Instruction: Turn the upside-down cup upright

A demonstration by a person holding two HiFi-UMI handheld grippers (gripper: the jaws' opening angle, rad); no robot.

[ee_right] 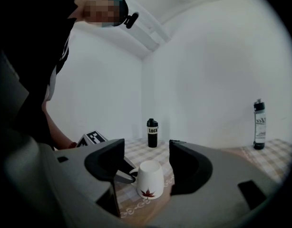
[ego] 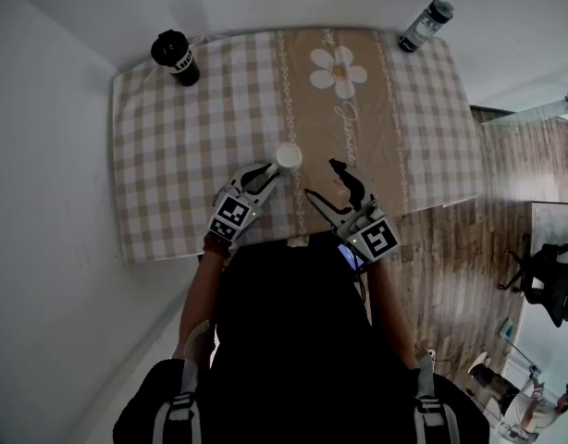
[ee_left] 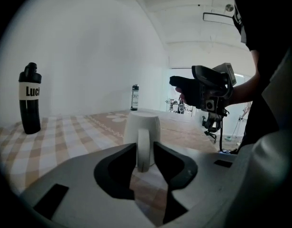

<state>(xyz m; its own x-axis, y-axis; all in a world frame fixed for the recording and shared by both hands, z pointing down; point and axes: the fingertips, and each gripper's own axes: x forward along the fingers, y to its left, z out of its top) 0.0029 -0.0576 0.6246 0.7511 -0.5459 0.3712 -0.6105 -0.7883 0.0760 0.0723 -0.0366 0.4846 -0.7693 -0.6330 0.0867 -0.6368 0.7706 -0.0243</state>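
A white cup (ego: pixel 289 156) stands upside down, rim on the checked tablecloth (ego: pixel 173 155), near the table's front edge. In the right gripper view the cup (ee_right: pixel 150 178) shows a red leaf print, and its handle faces the left gripper (ee_right: pixel 118 175). My left gripper (ego: pixel 273 176) reaches the cup from the left. In the left gripper view the cup's handle (ee_left: pixel 143 148) stands upright between the two jaws, with a thin gap on its right side. My right gripper (ego: pixel 323 179) hovers wide open just right of the cup, holding nothing.
A black bottle (ego: pixel 176 57) stands at the table's far left corner and a grey bottle (ego: pixel 425 26) at the far right corner. A daisy print (ego: pixel 339 70) marks the cloth's middle strip. Wooden floor and an office chair (ego: pixel 548 280) lie to the right.
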